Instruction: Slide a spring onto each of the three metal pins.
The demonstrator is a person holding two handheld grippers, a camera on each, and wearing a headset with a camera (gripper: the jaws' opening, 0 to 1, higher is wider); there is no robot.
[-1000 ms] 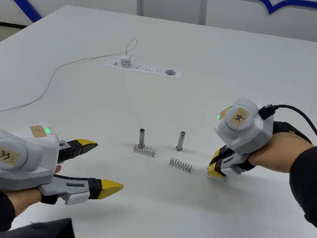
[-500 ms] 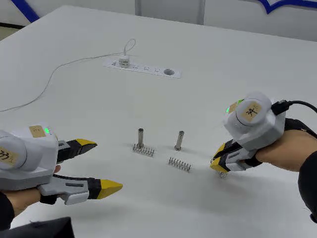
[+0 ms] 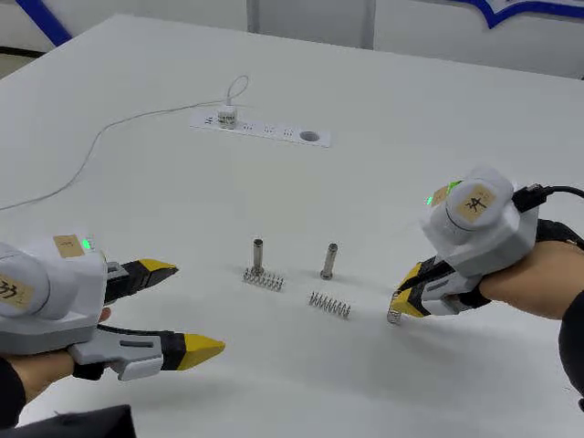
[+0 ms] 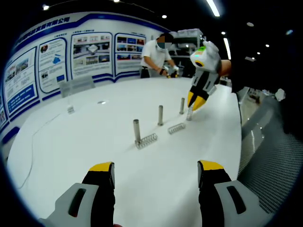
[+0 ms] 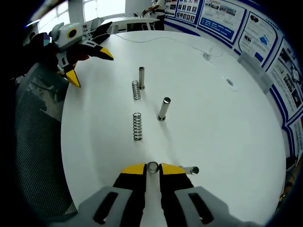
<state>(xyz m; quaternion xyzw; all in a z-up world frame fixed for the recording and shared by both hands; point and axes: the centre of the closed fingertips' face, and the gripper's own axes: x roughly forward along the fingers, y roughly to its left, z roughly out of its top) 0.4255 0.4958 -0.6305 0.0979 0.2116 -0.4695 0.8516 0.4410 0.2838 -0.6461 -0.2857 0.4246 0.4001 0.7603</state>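
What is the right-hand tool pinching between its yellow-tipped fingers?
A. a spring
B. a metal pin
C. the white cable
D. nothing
A: the right gripper is shut on a small coiled spring, which the right gripper view shows end-on as a ring clamped between its fingers.

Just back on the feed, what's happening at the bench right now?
A person works two handheld grippers over a white table. The right gripper is shut on a small coiled metal spring beside one upright metal pin. The left gripper hangs open, holding nothing. Two loose springs lie flat near the other two pins. No pin carries a spring yet.
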